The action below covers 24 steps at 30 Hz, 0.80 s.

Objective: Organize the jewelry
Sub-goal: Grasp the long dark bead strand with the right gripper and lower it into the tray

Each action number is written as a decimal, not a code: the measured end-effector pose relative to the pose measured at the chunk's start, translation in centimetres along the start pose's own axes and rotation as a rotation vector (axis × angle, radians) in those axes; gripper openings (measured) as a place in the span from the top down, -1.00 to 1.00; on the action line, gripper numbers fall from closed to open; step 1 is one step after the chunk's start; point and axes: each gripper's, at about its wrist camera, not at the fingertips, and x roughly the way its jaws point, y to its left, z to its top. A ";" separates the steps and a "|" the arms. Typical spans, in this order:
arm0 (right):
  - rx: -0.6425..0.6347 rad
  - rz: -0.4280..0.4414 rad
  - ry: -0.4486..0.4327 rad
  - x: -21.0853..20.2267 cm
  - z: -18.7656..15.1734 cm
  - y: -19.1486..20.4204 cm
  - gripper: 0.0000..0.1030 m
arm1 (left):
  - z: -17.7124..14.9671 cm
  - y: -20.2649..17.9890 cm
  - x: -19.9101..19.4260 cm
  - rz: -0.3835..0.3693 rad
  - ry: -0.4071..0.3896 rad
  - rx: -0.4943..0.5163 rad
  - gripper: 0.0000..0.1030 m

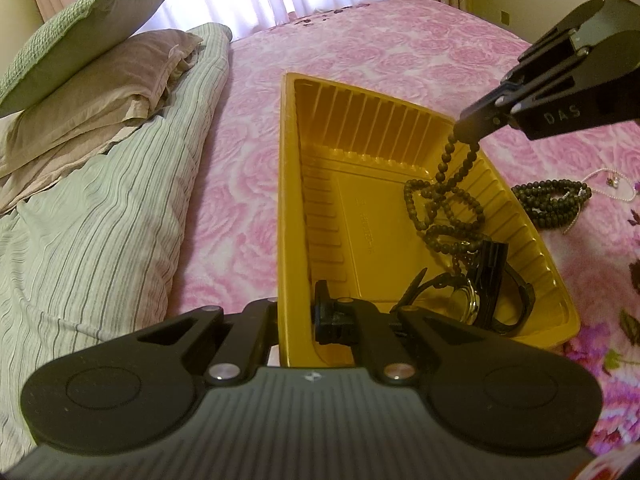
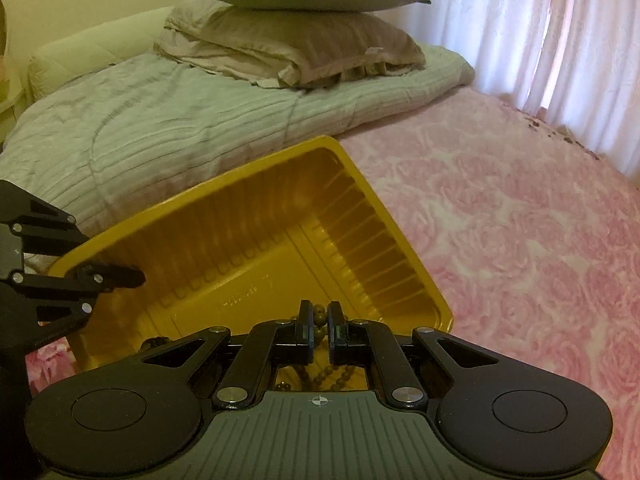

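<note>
We clamp tray (image 1: 285,200) rim with left gripper (image 1: 296,320); right gripper (image 2: 319,322) pinches beads (image 1: 444,200) over tray.

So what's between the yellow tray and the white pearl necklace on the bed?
A pile of dark beads lies on the pink bedspread between the yellow tray and the pearl necklace, seen in the left wrist view.

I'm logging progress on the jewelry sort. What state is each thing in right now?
Left gripper: shut on the yellow tray's near wall.
Right gripper: shut on the dark bead necklace, whose lower loops lie in the tray.
Wristwatch: lying in the tray.
Second bead strand: coiled on the bedspread, outside the tray.
</note>
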 end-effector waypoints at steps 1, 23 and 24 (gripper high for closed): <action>0.002 0.002 0.000 0.1 0.0 0.0 0.87 | 0.0 0.0 0.0 0.000 0.000 0.001 0.95; 0.457 -0.141 -0.224 -9.6 -11.3 -5.2 -0.29 | 0.1 0.0 -0.2 0.001 0.001 0.003 0.94; 0.474 -0.168 -0.215 -9.8 -12.3 -5.3 -0.29 | 0.1 0.1 -0.2 0.001 0.001 0.002 0.94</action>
